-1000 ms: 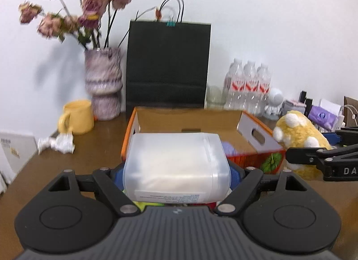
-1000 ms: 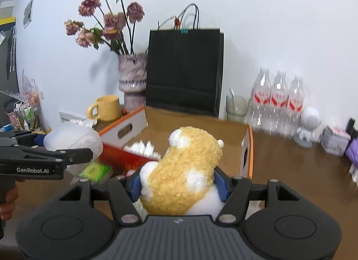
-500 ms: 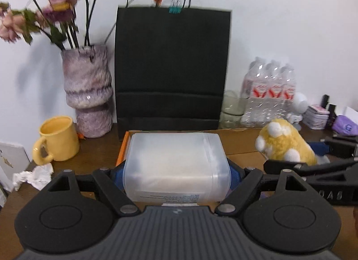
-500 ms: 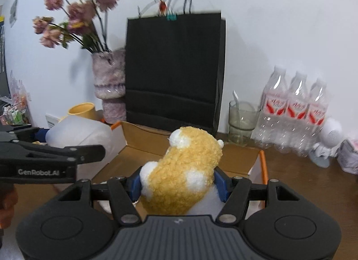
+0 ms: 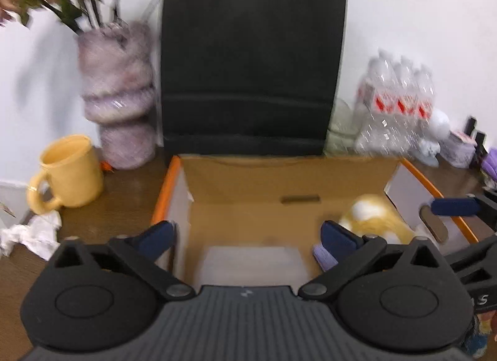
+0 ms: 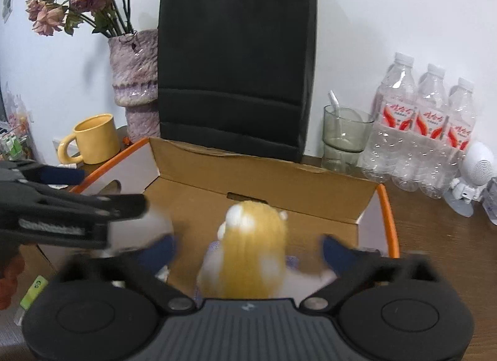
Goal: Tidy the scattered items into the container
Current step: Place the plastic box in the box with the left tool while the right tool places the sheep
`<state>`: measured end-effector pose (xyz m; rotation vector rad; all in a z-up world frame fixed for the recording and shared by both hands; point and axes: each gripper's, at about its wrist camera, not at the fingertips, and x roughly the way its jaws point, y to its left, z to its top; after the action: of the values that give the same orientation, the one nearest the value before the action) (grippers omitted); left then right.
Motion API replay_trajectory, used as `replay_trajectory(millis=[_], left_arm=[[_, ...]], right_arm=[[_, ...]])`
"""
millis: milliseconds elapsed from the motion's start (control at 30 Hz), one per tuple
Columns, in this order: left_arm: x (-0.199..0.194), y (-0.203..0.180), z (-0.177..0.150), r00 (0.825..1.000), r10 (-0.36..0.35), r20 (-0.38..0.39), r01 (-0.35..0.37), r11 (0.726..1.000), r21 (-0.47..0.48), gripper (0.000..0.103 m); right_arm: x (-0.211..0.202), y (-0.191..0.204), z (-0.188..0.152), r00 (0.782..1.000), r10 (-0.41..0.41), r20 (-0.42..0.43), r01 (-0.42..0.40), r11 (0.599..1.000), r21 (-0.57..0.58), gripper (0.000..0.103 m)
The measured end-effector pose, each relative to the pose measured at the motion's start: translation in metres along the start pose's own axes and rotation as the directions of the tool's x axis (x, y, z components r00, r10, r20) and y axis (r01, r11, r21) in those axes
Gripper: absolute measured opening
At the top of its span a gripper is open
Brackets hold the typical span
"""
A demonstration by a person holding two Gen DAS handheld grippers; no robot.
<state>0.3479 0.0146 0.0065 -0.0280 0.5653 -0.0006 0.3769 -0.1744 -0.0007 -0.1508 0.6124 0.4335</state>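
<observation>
The cardboard box [image 5: 169, 187] with an orange rim lies open below both grippers. My left gripper [image 5: 245, 236] is above its near left part, jaws opening wide. The translucent white tub [image 5: 251, 263] shows blurred below and between them, clear of the pads. My right gripper [image 6: 248, 249] hangs over the box [image 6: 248, 180], jaws opening too. The yellow and white plush toy [image 6: 251, 233] is a blur between the spread fingers, free of both pads. The left wrist view has the plush [image 5: 372, 218] at the box's right side and a right gripper finger [image 5: 453, 206] beside it.
A black paper bag [image 6: 236, 56] stands right behind the box. A vase of dried flowers [image 6: 133, 69], a yellow mug [image 6: 96, 139] and crumpled tissue [image 5: 34, 233] are to the left. A glass [image 6: 344, 137], water bottles [image 6: 425, 125] and a small white figure [image 6: 472, 174] stand right.
Both grippers moved forward over the box and opened. The tub left the left jaws and the plush left the right jaws, both dropping toward the box.
</observation>
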Motion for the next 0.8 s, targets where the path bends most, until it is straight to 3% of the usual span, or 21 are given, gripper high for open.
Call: replay_trajectory(millis=[300,800], left_arm=[[-0.017,0.005,0.003,0.999,0.018,0.034,-0.018,1.0,0.006,0.103],[-0.009,0.005,-0.01,1.0,0.015,0.006,-0.015,1.0,0.004,0.103]], right_arm=[[-0.009,-0.004,0.002,1.0,-0.012,0.017,0.012,1.0,0.003,0.103],[0.002,-0.006,-0.006,1.0,-0.004,-0.015,0.005,1.0,0.011,0.103]])
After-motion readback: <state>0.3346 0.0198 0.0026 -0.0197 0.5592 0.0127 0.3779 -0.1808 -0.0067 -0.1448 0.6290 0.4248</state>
